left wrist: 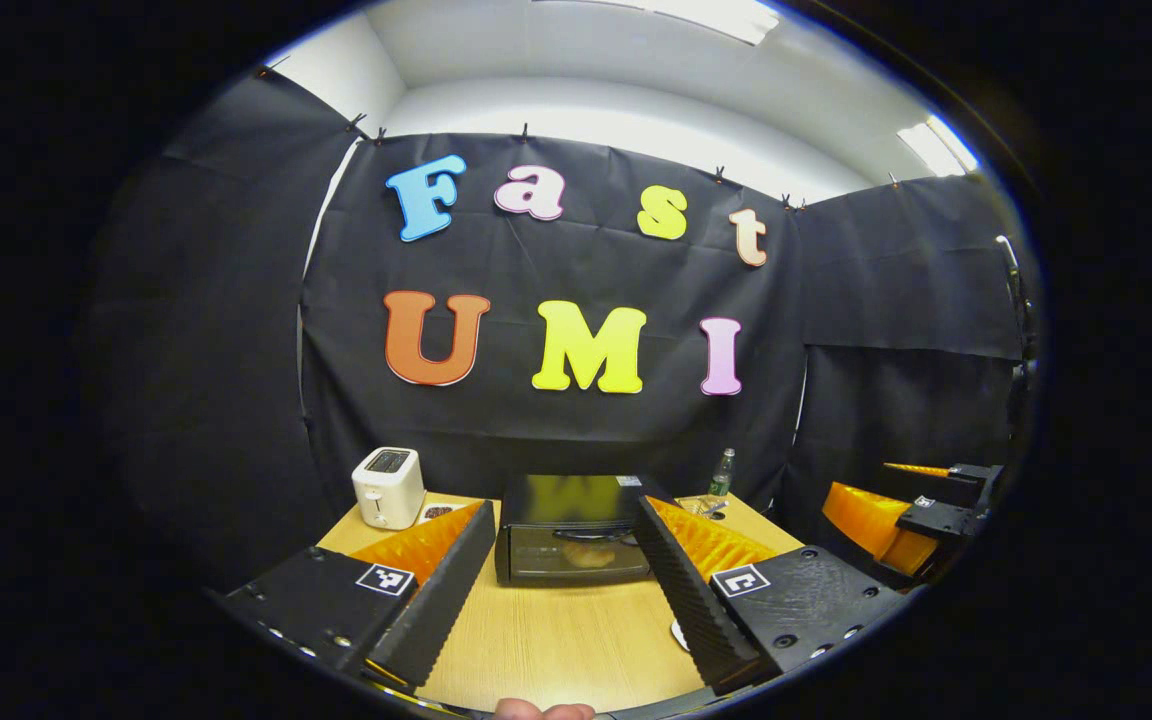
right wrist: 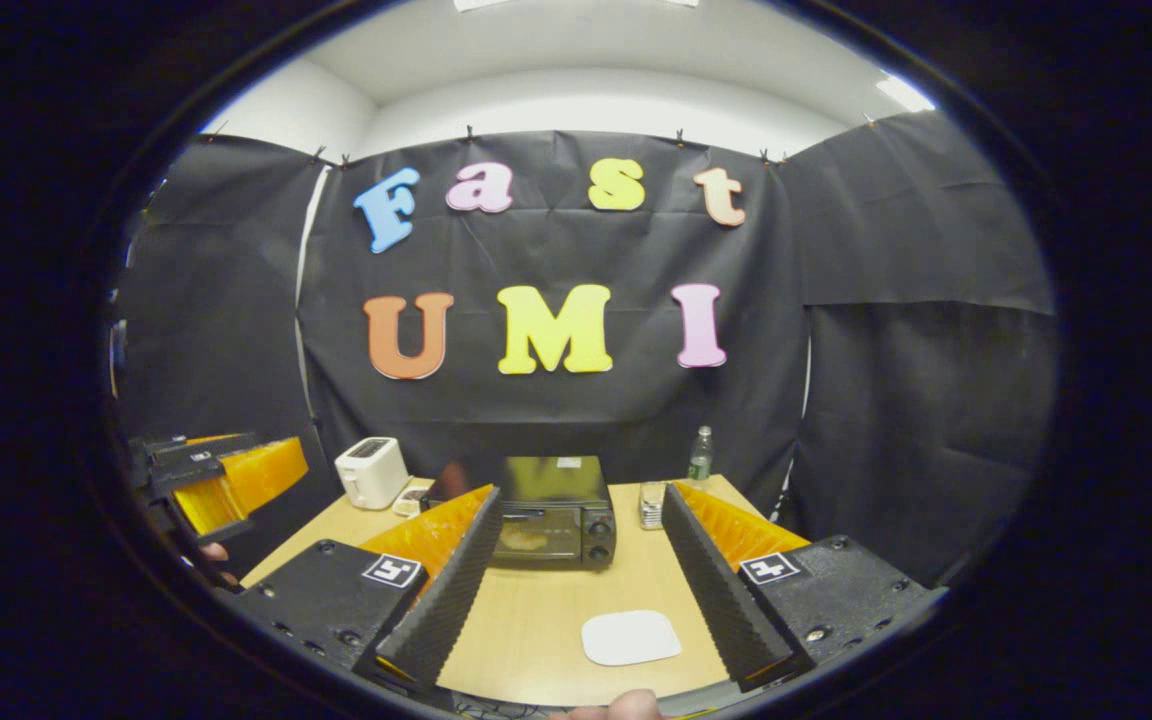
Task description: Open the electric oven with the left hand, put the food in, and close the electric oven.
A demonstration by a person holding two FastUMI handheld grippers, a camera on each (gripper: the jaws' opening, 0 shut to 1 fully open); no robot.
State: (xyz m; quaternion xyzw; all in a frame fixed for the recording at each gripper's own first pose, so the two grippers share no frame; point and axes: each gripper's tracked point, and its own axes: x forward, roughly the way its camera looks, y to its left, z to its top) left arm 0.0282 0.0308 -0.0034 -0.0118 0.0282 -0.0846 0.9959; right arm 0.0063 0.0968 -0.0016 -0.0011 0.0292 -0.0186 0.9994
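Wooden counter [right wrist: 536, 620] in a booth, black cloth wall behind.

Electric oven [right wrist: 556, 510]: black, sits at the far middle of the counter, door shut. Through the glass door a pale brown piece of food [right wrist: 526, 540] is visible inside; same seen in the left gripper view, oven [left wrist: 571, 530] with food [left wrist: 588, 553] behind the glass, under the door handle. Control knobs on the oven's right side in the right gripper view.

White toaster [right wrist: 371, 472] stands far left, well apart from the oven. A clear bottle [right wrist: 700, 455] stands at the far right edge, upright. A small stack of something glassy or metallic [right wrist: 650, 505] sits just right of the oven; cannot tell what it is. A white flat plate [right wrist: 630, 637] lies on the near counter, right of centre, nothing on it.

Left hand-held gripper [left wrist: 564, 560]: fingers spread wide apart, holding nothing, raised over the near counter and facing the oven front, not touching it. It also appears at the left edge of the right gripper view [right wrist: 226, 475], off the counter's left side.

Right hand-held gripper [right wrist: 581, 560]: fingers likewise wide apart, nothing between them, over the near counter with the plate below. Seen too at the right edge of the left gripper view [left wrist: 921, 510].
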